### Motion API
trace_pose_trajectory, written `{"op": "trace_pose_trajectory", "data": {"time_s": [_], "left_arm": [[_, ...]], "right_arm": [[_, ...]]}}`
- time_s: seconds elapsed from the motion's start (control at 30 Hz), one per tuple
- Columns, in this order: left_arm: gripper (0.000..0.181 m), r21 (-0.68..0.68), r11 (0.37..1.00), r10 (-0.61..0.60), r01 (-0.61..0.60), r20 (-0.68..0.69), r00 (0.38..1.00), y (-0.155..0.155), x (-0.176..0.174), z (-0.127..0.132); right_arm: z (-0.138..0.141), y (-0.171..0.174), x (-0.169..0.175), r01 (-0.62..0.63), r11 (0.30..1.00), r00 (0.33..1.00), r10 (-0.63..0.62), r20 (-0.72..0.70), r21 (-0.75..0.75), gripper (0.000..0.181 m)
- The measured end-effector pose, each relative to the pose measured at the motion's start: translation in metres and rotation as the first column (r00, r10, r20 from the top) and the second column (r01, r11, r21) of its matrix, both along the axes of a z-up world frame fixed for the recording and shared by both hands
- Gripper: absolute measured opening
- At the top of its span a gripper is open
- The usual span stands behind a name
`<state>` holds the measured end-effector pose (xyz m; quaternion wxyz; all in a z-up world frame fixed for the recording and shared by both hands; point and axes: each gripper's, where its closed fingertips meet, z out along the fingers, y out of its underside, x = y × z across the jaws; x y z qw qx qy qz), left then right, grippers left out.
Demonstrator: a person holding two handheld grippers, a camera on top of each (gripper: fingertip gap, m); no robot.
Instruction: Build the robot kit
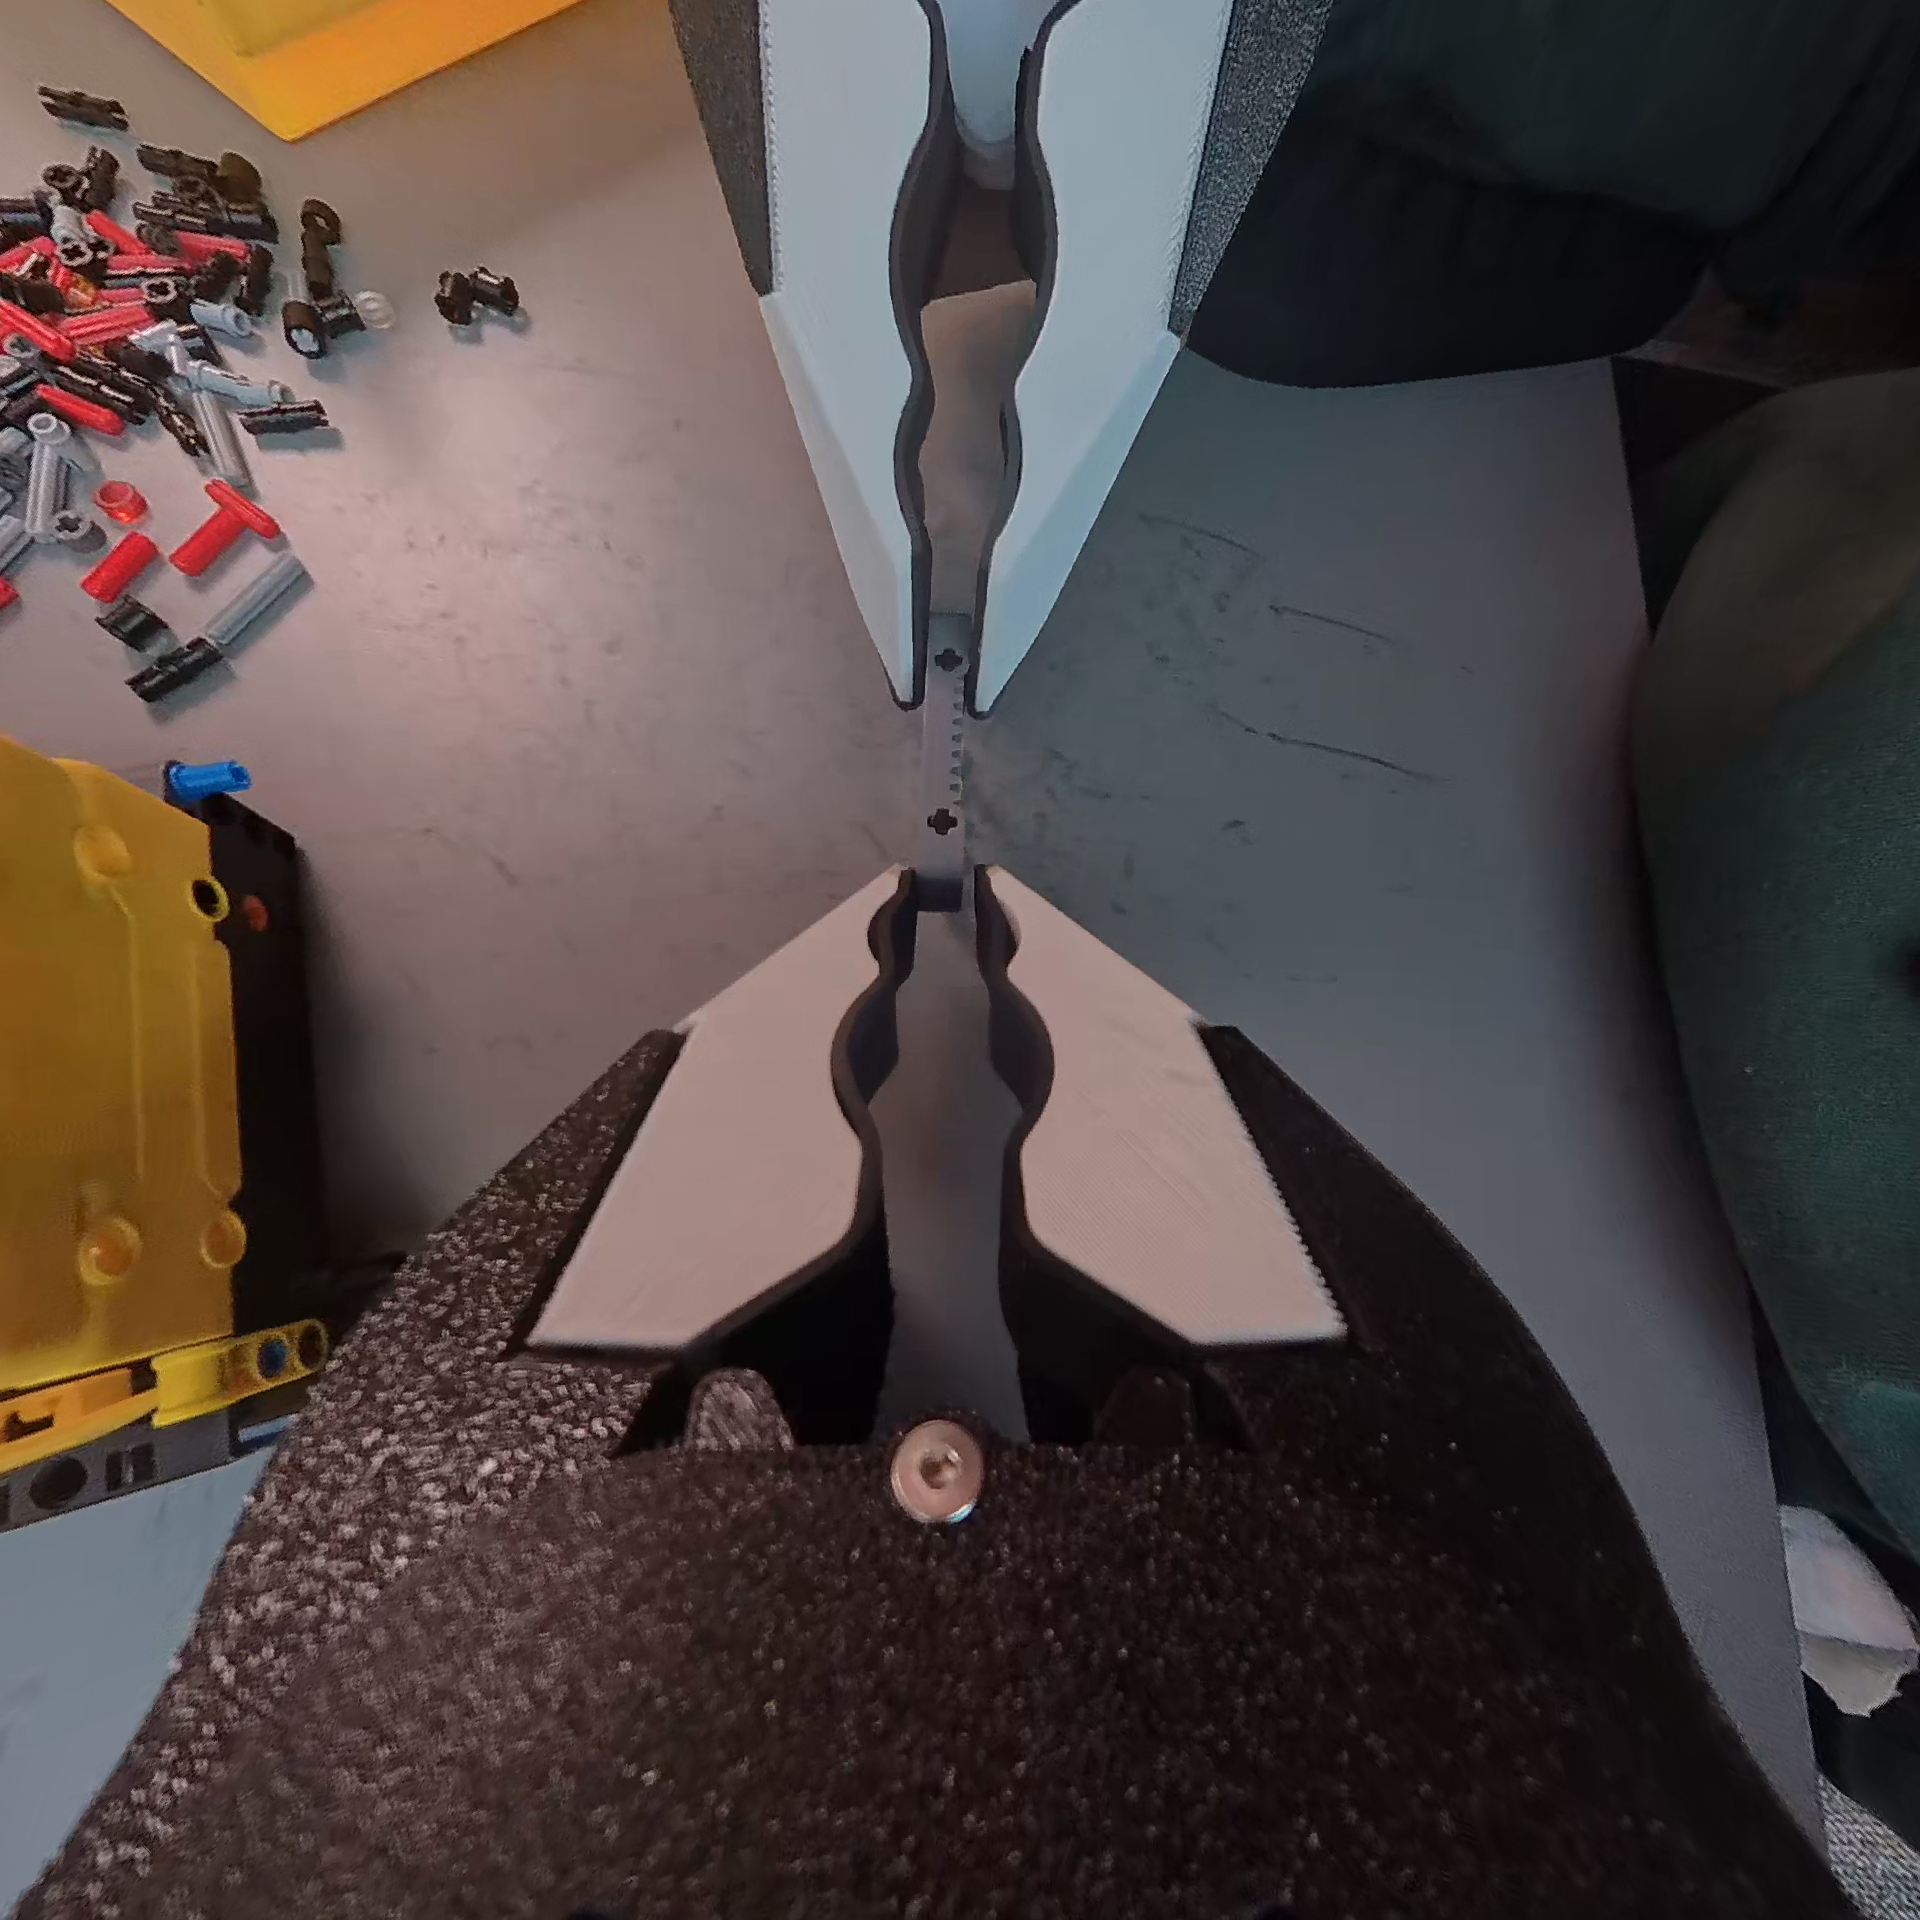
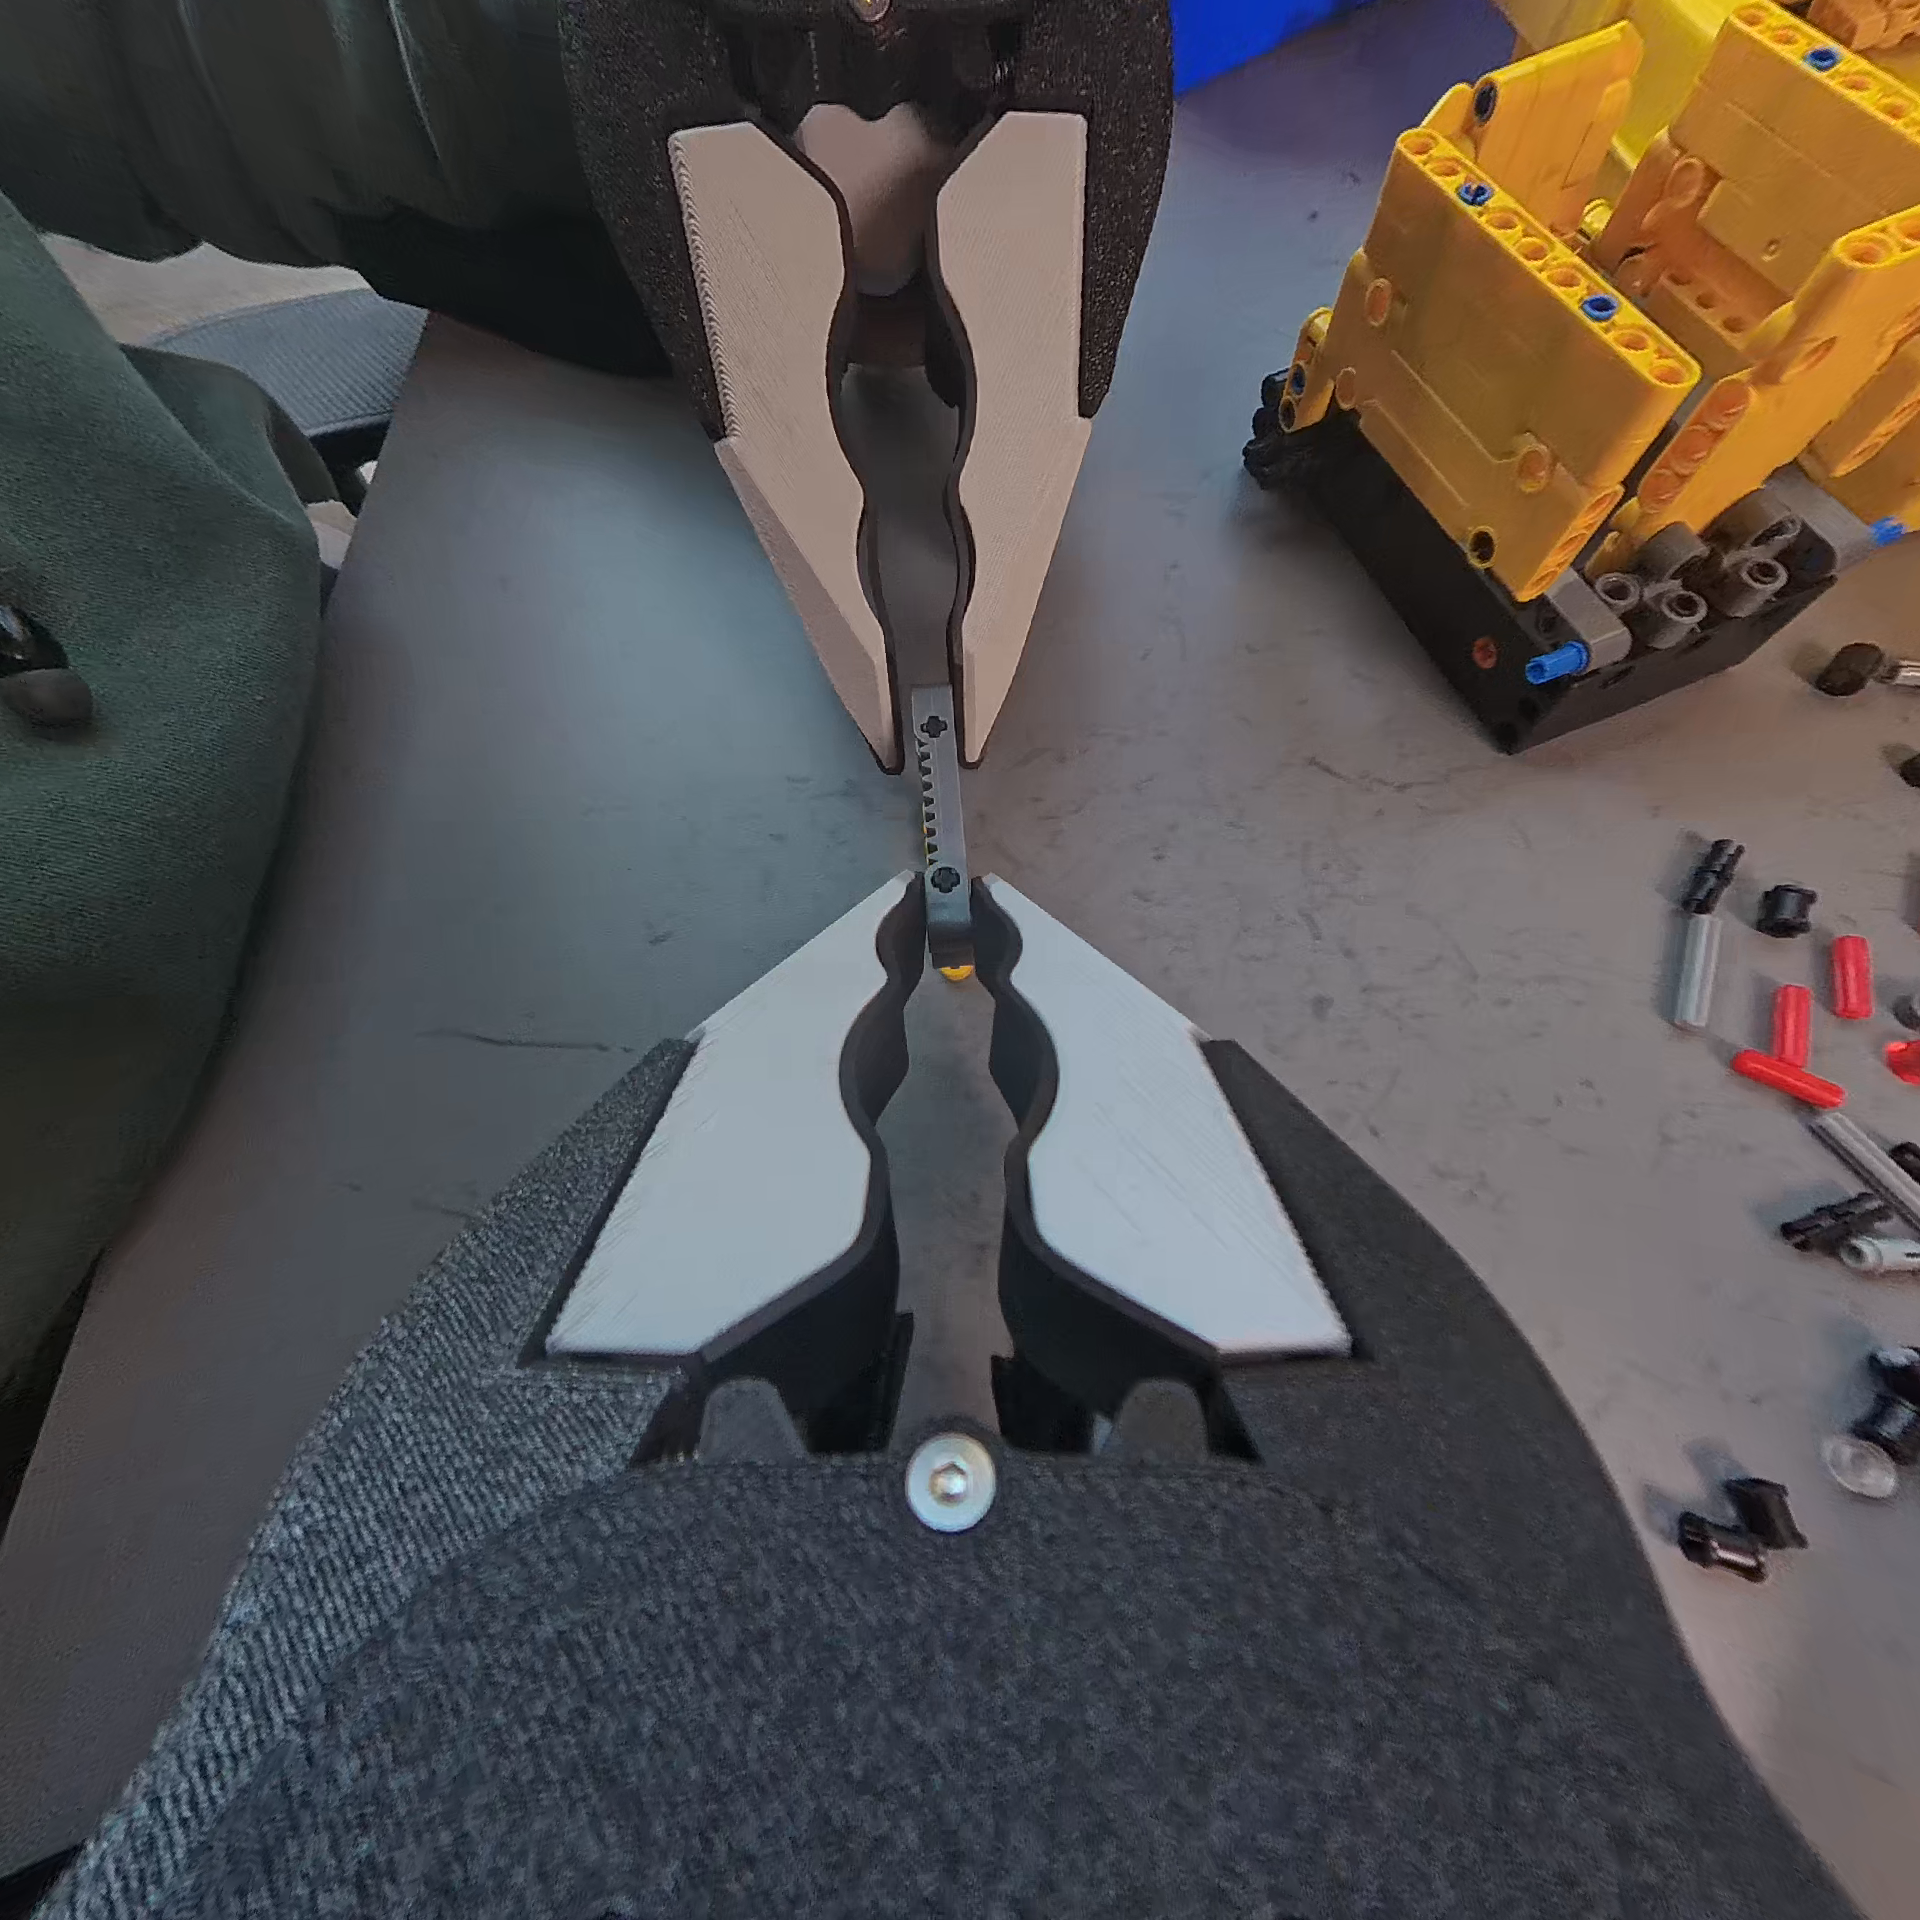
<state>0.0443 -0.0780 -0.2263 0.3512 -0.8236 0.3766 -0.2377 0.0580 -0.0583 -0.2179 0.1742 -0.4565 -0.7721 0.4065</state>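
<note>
Now, rack: a small dark grey toothed rack piece [image 1: 945, 769] hangs in the air above the grey bench [image 1: 623, 644], pinched at both ends between my two grippers.
Left gripper: my left gripper [image 1: 943, 891] has its fingers nearly shut, pressed on the near end of the rack piece.
Right gripper: my right gripper [image 2: 948, 914] is likewise almost closed, clamped on the opposite end; each gripper shows tip to tip with the other in both views.
Handling: I judge the rack light, stiff and hard plastic, thin enough to twist out of a loose pinch; the flat sides near the cross holes look like the best hold, not the toothed edge.
Left wrist view only: a spread of loose red, black and grey pins [image 1: 135, 343] lies well apart on the bench, a yellow tray corner [image 1: 343, 62] sits beyond it, and a blue pin tops the model's black block.
Right wrist view only: a yellow nub [image 2: 954, 972] shows just under the rack's end between my fingers, and the yellow brick-built model [image 2: 1579, 364] shows most of its body and grey base.
Both views: a person's dark green sleeve [image 2: 156, 623] lies along the bench edge.
</note>
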Motion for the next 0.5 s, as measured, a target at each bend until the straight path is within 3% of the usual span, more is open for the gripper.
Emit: {"op": "trace_pose_trajectory", "data": {"time_s": [0.5], "left_arm": [[0.013, 0.03, 1.0, -0.005, 0.005, 0.007, 1.0, 0.0001, 0.0015, 0.0064]], "right_arm": [[-0.0003, 0.0019, 0.0039, -0.007, 1.0, 1.0, 0.007, 0.019, 0.021, 0.007]]}}
